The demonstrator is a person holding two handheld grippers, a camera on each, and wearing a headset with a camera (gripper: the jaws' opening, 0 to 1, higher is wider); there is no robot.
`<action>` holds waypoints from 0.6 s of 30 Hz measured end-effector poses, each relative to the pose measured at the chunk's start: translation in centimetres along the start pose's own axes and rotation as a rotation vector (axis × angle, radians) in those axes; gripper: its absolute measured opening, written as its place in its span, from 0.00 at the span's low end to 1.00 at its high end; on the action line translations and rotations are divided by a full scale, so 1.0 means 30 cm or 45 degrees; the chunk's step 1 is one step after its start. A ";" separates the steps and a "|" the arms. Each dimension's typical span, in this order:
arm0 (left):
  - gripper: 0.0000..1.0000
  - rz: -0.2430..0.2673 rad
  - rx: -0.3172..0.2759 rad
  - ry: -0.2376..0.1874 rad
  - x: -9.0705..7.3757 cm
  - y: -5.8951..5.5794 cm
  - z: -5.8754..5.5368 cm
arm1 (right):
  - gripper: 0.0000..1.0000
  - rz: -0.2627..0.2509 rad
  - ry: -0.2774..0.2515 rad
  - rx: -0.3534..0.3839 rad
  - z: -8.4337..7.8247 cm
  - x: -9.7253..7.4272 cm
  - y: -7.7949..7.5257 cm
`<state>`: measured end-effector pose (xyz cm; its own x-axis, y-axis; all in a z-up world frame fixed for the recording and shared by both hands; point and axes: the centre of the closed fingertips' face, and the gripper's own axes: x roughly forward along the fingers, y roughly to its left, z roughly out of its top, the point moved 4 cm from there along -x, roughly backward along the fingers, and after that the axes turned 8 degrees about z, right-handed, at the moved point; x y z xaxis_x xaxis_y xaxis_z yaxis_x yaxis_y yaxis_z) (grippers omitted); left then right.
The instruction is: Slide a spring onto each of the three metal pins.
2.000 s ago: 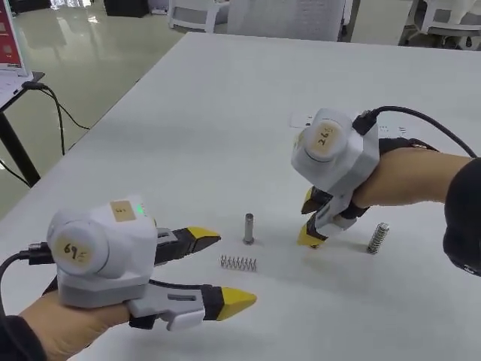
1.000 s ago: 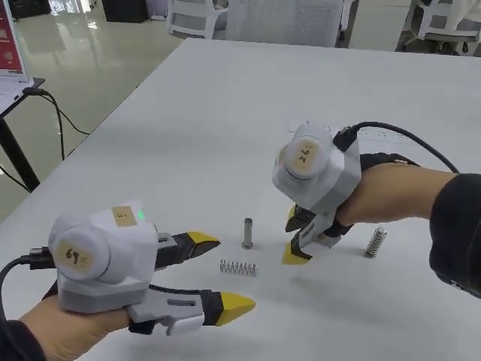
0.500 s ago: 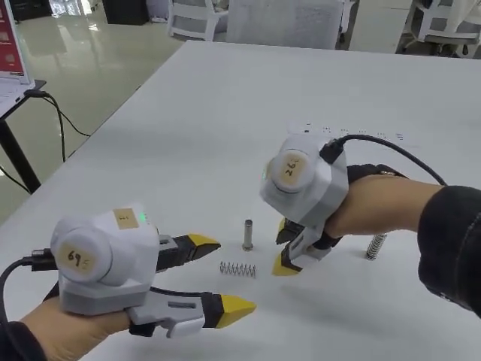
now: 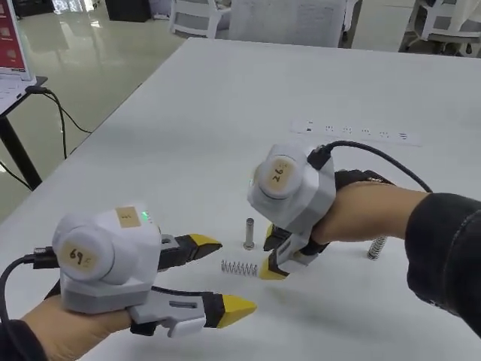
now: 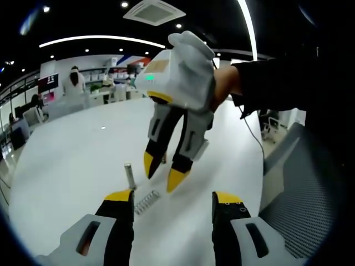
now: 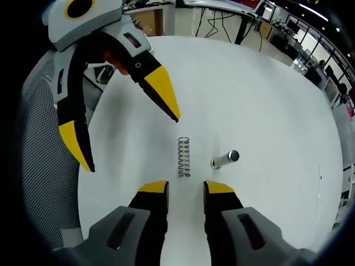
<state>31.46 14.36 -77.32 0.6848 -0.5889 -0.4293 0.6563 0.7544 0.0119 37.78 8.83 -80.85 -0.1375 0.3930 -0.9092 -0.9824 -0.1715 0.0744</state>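
While the right claw (image 6: 186, 188) hangs, jaws a little apart, just at one end of the lying spring (image 6: 183, 157), the pin (image 4: 249, 232) stands upright beside it on the surface (image 4: 188, 150); the left claw (image 4: 229, 274) gapes wide, empty.

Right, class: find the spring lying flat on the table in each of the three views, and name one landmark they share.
Head view: spring, low centre, just below the metal pin.
Left gripper view: spring, lower left of centre.
Right gripper view: spring, centre.
Shared landmark: that metal pin, close beside the spring in all three.
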 end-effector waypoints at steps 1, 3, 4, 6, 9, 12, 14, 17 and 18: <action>0.51 0.000 0.000 0.001 0.000 0.000 -0.001 | 0.22 0.001 -0.001 -0.002 0.003 0.003 0.001; 0.51 -0.001 -0.001 0.002 0.001 0.000 -0.002 | 0.22 -0.001 -0.002 -0.007 0.007 0.008 0.001; 0.51 -0.002 -0.001 0.002 0.001 -0.001 -0.002 | 0.22 0.000 -0.002 -0.009 0.011 0.011 0.003; 0.51 -0.002 0.000 0.003 0.001 -0.001 -0.002 | 0.21 0.005 -0.005 -0.009 0.015 0.018 0.004; 0.51 -0.002 -0.001 0.004 0.001 -0.001 -0.002 | 0.20 0.005 -0.001 -0.009 0.016 0.029 0.003; 0.51 -0.002 -0.003 0.003 0.001 0.000 -0.003 | 0.19 0.007 0.001 -0.008 0.018 0.036 0.003; 0.51 -0.002 -0.005 0.003 0.000 0.001 -0.003 | 0.18 0.003 -0.004 -0.008 0.022 0.037 0.001; 0.51 -0.002 -0.005 0.003 0.001 0.000 -0.003 | 0.17 0.003 -0.004 -0.003 0.023 0.047 -0.002; 0.51 -0.002 -0.005 0.003 0.001 0.000 -0.003 | 0.17 0.003 -0.002 -0.003 0.023 0.048 -0.003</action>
<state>31.46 14.37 -77.43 0.6828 -0.5895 -0.4316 0.6562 0.7546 0.0075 37.58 10.03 -81.88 -0.1397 0.3939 -0.9085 -0.9817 -0.1747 0.0752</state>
